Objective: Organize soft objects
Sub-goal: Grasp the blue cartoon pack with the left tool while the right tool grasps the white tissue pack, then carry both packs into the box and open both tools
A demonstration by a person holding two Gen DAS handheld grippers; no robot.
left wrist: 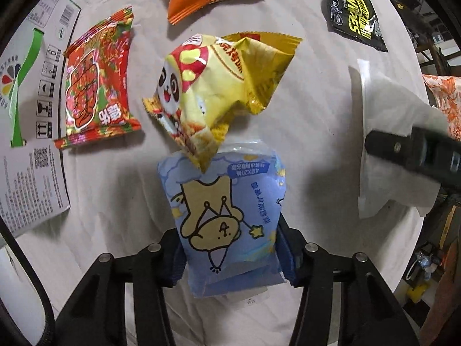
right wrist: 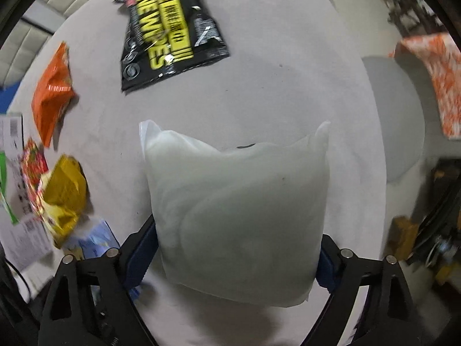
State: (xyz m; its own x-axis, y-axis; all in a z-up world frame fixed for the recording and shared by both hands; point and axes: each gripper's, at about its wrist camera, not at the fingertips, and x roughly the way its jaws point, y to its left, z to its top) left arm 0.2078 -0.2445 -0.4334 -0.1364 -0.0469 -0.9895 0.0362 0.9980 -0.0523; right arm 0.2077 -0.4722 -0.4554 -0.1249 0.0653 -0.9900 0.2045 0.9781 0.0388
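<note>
Your left gripper [left wrist: 233,255] pinches the glossy, puffy blue tissue pack [left wrist: 227,225], a crinkled yellow snack bag [left wrist: 219,92] overlapping its far end. Your right gripper [right wrist: 236,248] brackets the soft white pillow-like pouch [right wrist: 236,207], blue pads at both sides. Both lie on the matte pale tablecloth [right wrist: 273,86].

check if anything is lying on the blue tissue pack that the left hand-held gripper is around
Yes. The yellow panda snack bag lies with its lower corner over the far end of the blue tissue pack. The left hand-held gripper has its pads on the near end, clear of the bag; lifting may drag or tip it.
</note>
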